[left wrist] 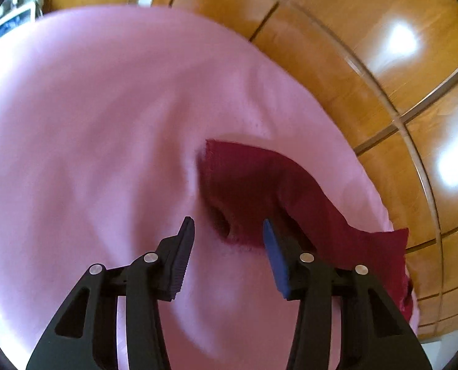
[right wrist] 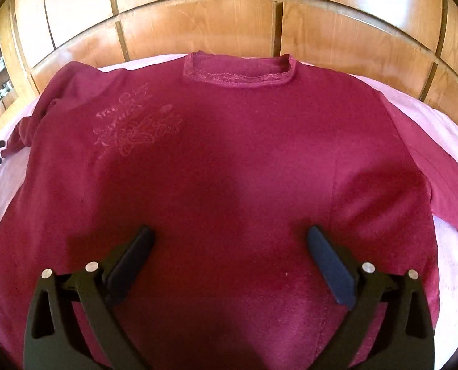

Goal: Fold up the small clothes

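Left gripper (left wrist: 229, 231), half-open and empty, hovers at the sleeve cuff (left wrist: 226, 185) while right gripper (right wrist: 230, 237) gapes wide above the flat maroon sweater (right wrist: 229, 141); folding unstarted, the sleeve likely needs pinching next.

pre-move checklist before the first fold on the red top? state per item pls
1. Top laid out flat, front up on the pink sheet: ok.
2. Collar at the far edge, not tucked under: ok.
3. Left-hand sleeve straightened: not ok, it lies bunched and creased.
4. Other sleeve straightened: ok where it shows; its end is cut off by the picture.
5. Right gripper free: ok, jaws wide open over the top's body, nothing between them.
6. Left gripper free: ok, jaws apart at the sleeve cuff, pads not pressing on it.
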A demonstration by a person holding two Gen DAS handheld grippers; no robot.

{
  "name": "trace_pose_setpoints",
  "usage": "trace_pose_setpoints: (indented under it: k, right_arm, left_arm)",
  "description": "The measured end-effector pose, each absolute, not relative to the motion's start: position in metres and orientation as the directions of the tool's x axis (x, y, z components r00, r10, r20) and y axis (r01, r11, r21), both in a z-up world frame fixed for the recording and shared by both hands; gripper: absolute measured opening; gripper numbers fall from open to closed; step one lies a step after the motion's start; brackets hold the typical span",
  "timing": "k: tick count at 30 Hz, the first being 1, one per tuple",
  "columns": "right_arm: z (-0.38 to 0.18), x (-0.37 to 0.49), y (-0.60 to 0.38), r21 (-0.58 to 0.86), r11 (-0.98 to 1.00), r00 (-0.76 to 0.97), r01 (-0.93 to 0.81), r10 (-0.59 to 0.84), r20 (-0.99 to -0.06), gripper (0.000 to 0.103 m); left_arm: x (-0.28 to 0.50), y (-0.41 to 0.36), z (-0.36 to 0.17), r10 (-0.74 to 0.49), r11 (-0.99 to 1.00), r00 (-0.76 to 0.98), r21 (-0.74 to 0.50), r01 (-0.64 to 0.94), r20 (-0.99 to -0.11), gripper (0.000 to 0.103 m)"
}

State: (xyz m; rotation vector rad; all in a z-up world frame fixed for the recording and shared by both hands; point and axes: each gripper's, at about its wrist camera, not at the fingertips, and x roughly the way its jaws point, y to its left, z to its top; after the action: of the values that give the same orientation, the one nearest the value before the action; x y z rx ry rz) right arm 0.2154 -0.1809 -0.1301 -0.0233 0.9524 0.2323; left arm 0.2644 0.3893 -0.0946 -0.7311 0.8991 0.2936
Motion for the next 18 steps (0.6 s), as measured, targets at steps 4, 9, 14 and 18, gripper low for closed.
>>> trace_pose_setpoints:
  k: [4, 9, 14, 18]
  right_arm:
    - [-0.125, 0.210, -0.180, 0.083, 0.974, 0.557, -0.208, 0.189, -0.809, 0.101]
    - [-0.124, 0.210, -0.181, 0.078, 0.975, 0.558, -0.210, 0.185, -0.809, 0.101]
    - [-0.125, 0.211, -0.180, 0.077, 0.975, 0.558, -0.210, 0.185, -0.809, 0.101]
    - [-0.124, 0.211, -0.181, 0.075, 0.975, 0.558, -0.211, 0.183, -0.809, 0.101]
  left_arm:
    - [0.287, 0.382, -0.108, -0.017, 0.766, 0.552, -0.366, -0.529, -0.834, 0.008]
    - [0.268, 0.393, -0.056, 0.054, 0.795, 0.635, -0.351, -0.494, -0.771, 0.006]
    - [0.245, 0.424, -0.003, 0.091, 0.822, 0.670, -0.324, -0.468, -0.737, 0.006]
    - [0.236, 0.450, 0.016, 0.138, 0.813, 0.660, -0.296, -0.501, -0.739, 0.004]
